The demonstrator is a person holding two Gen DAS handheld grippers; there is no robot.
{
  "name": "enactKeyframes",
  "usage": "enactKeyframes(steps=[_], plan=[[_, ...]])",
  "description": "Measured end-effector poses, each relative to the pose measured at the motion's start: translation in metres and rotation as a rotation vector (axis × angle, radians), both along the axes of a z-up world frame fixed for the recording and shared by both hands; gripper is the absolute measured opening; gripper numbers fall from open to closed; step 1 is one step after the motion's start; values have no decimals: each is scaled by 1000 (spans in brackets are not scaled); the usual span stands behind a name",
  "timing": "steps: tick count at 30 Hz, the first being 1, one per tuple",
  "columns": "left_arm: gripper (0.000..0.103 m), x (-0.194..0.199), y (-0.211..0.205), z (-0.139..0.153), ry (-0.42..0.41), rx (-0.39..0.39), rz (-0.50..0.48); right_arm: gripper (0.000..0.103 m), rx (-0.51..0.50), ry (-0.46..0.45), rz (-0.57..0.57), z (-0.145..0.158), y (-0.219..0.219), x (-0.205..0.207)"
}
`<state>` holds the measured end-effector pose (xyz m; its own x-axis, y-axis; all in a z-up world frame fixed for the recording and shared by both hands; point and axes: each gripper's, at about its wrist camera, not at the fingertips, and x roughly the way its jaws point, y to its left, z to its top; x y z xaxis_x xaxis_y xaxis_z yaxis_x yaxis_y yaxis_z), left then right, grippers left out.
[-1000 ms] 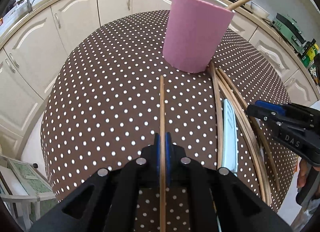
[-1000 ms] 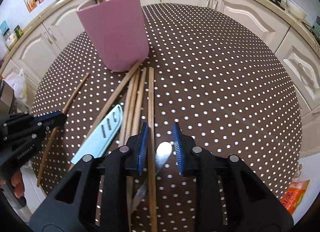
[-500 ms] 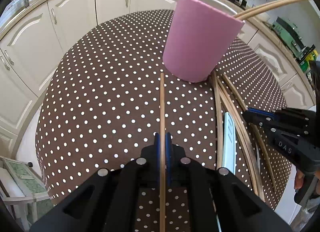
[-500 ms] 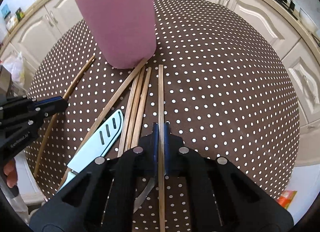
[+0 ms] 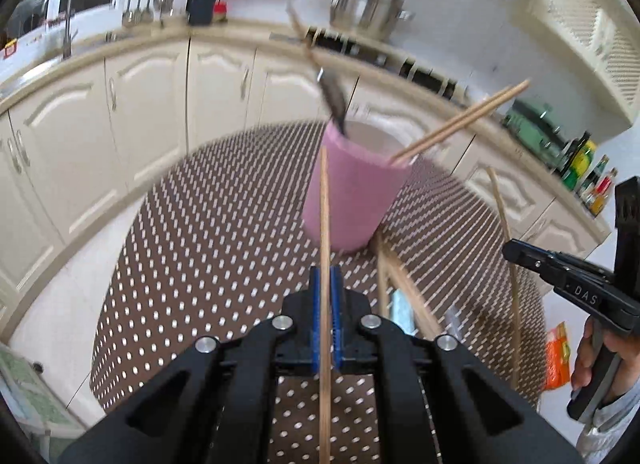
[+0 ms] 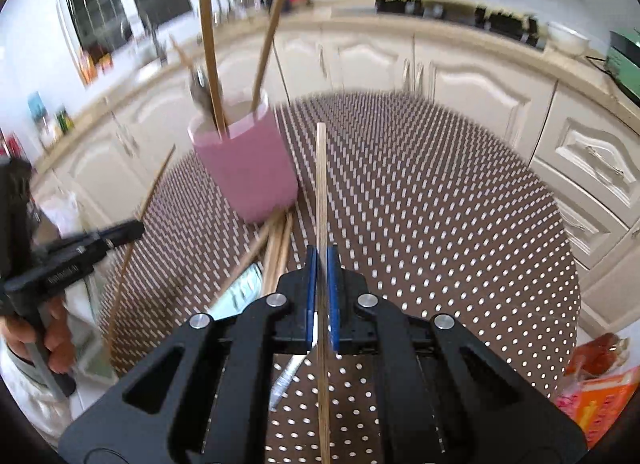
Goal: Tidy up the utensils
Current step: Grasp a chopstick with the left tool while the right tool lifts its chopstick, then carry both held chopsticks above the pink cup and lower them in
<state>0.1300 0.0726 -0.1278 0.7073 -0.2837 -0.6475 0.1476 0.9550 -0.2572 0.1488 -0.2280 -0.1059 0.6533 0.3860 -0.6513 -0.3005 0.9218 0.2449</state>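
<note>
My left gripper (image 5: 325, 276) is shut on a wooden chopstick (image 5: 324, 208) that points up toward the pink cup (image 5: 352, 192). My right gripper (image 6: 321, 260) is shut on another wooden chopstick (image 6: 321, 184), lifted off the table to the right of the pink cup (image 6: 244, 160). The cup holds two chopsticks (image 6: 210, 56) and a metal utensil (image 5: 334, 98). Several chopsticks (image 6: 276, 244) and a pale blue knife (image 6: 240, 292) lie on the dotted tablecloth in front of the cup. In each view the other gripper shows at the side, the right one (image 5: 520, 254) and the left one (image 6: 128, 230), each with its stick.
The round table (image 6: 440, 224) wears a brown cloth with white dots. Cream kitchen cabinets (image 5: 140, 124) curve behind it, with a steel pot (image 5: 366, 8) on the stove. An orange packet (image 6: 596, 396) lies off the table's right edge. A hand (image 6: 44, 340) grips the left tool.
The right gripper closed on a chopstick that lay on the cloth. Both grippers then rose and tipped up with their sticks, so the cabinets and counter now fill the background.
</note>
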Motion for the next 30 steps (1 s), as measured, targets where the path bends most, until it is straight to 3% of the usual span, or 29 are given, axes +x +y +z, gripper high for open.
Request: enactKeyframes(steps=[6,13,22,30], plan=[[5,-12,-5,30,-150,-53,-10,6,114,-170,-6,46,-3,-30],[5,-9,-10,49,-294,-127,25,6,160,-263,32,78,14,-35],[5,-4,-36,75,-531,-75,91,6,186,-335,67,100,41,-22],[5,16,-40,93,-687,-151,196,6,204,-421,53,119,59,3]])
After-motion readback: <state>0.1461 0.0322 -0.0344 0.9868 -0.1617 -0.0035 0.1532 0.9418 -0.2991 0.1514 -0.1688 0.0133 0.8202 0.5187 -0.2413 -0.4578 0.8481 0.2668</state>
